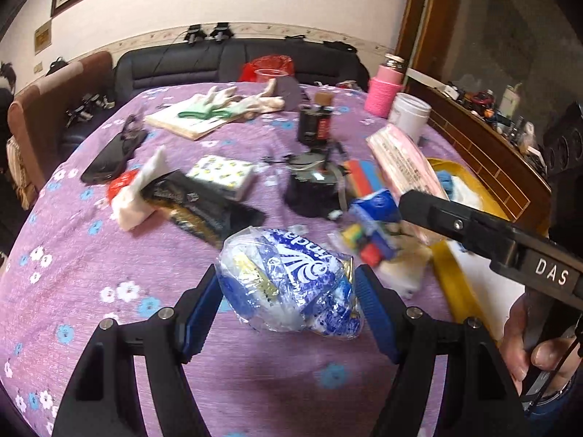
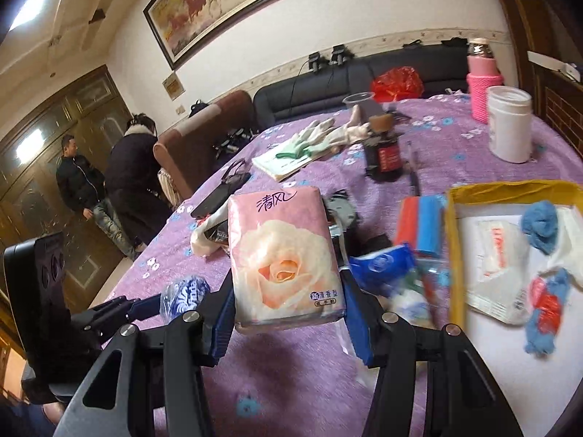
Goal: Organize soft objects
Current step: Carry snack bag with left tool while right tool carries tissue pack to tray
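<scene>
Left gripper [image 1: 288, 287] clamps blue-white packet [image 1: 291, 276], right gripper [image 2: 288, 313] clamps pink tissue pack [image 2: 284, 255] — over purple floral tablecloth [image 1: 91, 255]

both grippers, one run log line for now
left gripper: shut on blue tissue bag | right gripper: shut on pink tissue pack

Pink tissue pack [image 2: 288, 258] reads "清风"; right gripper [image 1: 400, 204] body is lettered "DAS".

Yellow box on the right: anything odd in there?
Nothing damaged. The yellow box holds a white tissue pack lying askew, blue yarn and a loose white cloth in a jumble, not stacked.
</scene>
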`<state>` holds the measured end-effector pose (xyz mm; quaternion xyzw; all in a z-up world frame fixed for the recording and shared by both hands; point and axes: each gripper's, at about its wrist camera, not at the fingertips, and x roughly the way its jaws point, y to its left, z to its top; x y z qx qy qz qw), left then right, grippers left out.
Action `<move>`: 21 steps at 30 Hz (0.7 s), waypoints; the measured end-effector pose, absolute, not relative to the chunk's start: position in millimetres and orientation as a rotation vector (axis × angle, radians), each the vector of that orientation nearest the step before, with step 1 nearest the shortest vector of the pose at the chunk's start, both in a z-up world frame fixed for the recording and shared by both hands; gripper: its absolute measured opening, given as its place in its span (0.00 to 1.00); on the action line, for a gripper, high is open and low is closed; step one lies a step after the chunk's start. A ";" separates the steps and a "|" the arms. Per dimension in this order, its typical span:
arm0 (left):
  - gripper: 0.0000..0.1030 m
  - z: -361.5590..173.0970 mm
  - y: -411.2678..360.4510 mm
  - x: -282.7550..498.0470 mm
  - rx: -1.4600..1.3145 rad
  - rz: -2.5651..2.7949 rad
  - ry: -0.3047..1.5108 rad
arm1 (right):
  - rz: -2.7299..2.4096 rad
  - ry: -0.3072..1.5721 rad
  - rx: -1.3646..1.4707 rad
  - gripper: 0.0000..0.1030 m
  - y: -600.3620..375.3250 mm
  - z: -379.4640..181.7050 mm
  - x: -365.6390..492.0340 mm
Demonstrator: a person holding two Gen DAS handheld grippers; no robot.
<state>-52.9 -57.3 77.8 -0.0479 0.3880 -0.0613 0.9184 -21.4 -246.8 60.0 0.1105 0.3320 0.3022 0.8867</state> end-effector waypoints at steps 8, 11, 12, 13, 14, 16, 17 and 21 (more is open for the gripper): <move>0.70 84.2 -122.4 -46.0 -0.044 -0.256 0.817 | 0.476 0.637 0.329 0.56 -336.8 62.7 -42.1; 0.70 87.9 -151.2 -44.7 -0.014 -0.304 0.809 | 0.413 0.626 0.361 0.56 -366.6 62.1 -45.1; 0.70 88.8 -162.7 -44.5 -0.001 -0.326 0.807 | 0.384 0.623 0.375 0.56 -379.6 61.2 -46.3; 0.70 89.2 -170.4 -44.4 0.007 -0.339 0.808 | 0.368 0.621 0.382 0.56 -387.4 60.9 -48.0; 0.70 89.2 -178.1 -44.1 0.015 -0.352 0.808 | 0.343 0.617 0.388 0.56 -397.3 60.4 -49.7; 0.70 89.9 -196.6 -41.9 0.032 -0.384 0.811 | 0.312 0.612 0.396 0.56 -411.4 59.6 -49.8; 0.70 90.0 -203.7 -41.4 0.037 -0.398 0.812 | 0.296 0.610 0.401 0.56 -419.7 58.7 -50.9; 0.70 87.7 -236.0 -36.7 0.049 -0.462 0.822 | 0.234 0.614 0.414 0.56 -446.6 55.5 -53.1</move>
